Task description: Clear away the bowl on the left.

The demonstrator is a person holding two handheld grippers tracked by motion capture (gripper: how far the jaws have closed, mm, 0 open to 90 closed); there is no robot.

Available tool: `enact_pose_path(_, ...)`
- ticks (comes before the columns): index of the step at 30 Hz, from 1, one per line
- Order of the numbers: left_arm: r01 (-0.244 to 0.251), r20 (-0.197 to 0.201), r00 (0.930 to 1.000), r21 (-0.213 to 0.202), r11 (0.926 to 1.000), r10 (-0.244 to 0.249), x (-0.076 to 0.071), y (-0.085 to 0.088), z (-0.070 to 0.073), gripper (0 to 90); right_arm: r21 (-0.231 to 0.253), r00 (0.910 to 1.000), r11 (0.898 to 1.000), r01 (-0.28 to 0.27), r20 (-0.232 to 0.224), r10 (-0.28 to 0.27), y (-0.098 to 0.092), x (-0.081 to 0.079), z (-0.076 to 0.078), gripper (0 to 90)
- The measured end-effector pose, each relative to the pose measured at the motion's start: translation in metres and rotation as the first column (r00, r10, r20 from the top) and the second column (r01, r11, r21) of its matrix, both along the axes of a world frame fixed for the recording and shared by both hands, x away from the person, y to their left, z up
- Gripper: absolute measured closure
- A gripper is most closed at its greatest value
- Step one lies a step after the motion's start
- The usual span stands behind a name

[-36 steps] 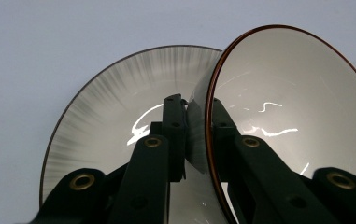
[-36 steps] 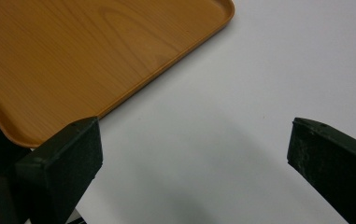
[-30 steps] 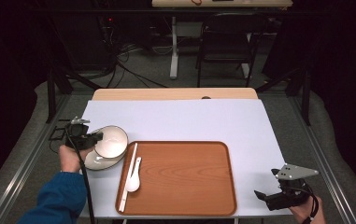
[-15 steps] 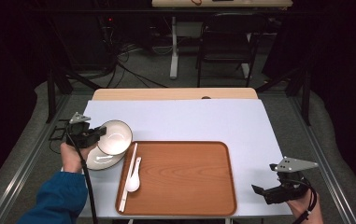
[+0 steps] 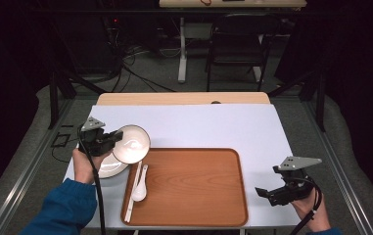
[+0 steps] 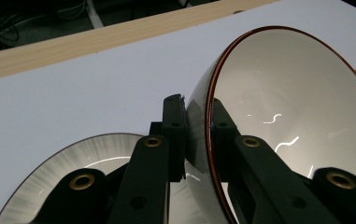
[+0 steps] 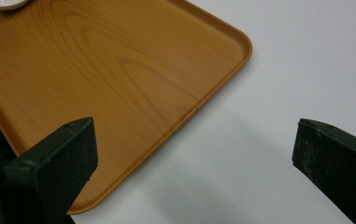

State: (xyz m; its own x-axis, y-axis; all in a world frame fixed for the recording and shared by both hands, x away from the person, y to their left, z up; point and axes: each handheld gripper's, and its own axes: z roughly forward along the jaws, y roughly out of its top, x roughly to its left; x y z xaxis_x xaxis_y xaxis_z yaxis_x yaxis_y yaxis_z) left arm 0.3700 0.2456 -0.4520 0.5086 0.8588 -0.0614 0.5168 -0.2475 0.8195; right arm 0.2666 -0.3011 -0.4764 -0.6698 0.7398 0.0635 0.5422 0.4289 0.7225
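The left gripper (image 5: 111, 139) is closed on the rim of a white bowl (image 5: 131, 143). In the left gripper view, 1 jaw presses the outer wall of the bowl and the other presses its inner wall, with the reddish-brown rim line running between them. The bowl is lifted clear of the surface and tilted on edge, its opening turned toward the right edge of the table. It hangs over the left part of the white table surface (image 5: 213, 127), just beyond the far-left corner of the wooden tray (image 5: 194, 186).

Directly beneath the left gripper, a white plate (image 5: 106, 168) lies flat on the table near its left edge, just beside the left rim of the tray. In the left gripper view the plate (image 6: 63, 163) shows below the jaws, apart from the bowl (image 6: 288, 112).

A white spoon (image 5: 140, 188) lies on the tray along its left rim, with 1 pale chopstick-like stick (image 5: 134, 183) beside it; whether there is more than 1 stick cannot be told.

The right gripper (image 5: 272, 188) is open and holds nothing. Its 2 jaws stand wide apart in the right gripper view, with bare table between them and the near-right corner of the tray (image 7: 119, 84) under the left jaw. It hovers near the near-right corner of the table, just beside the right rim of the tray and touching nothing.
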Motion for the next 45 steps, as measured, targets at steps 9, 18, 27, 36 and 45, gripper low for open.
enact_pose_path(9, 0.071, 0.041, 0.9966, 0.020, 0.9973, -0.071, -0.006, -0.030, 0.004, 81.6, 0.023, 0.9998, 1.000, -0.018, -0.010, 0.018, 0.016, 0.015, 0.002, 0.0)
enact_pose_path(18, 0.152, 0.053, 0.9867, 0.042, 0.9875, -0.154, -0.008, -0.065, 0.001, 81.6, 0.022, 0.9979, 0.998, -0.062, -0.017, 0.063, 0.041, 0.030, 0.003, 0.0)
enact_pose_path(27, 0.208, 0.059, 0.9752, 0.084, 0.9745, -0.214, -0.012, -0.095, -0.004, 81.6, 0.028, 0.9940, 0.994, -0.108, -0.015, 0.108, 0.068, 0.044, 0.005, 0.0)
enact_pose_path(36, 0.257, 0.056, 0.9620, 0.151, 0.9547, -0.267, -0.019, -0.130, -0.011, 81.6, 0.040, 0.9900, 0.989, -0.140, -0.018, 0.140, 0.088, 0.051, 0.005, 0.0)
enact_pose_path(45, 0.304, 0.031, 0.9482, 0.202, 0.9311, -0.316, -0.024, -0.163, -0.022, 81.6, 0.076, 0.9843, 0.981, -0.176, 0.006, 0.177, 0.108, 0.052, 0.012, 4.2)
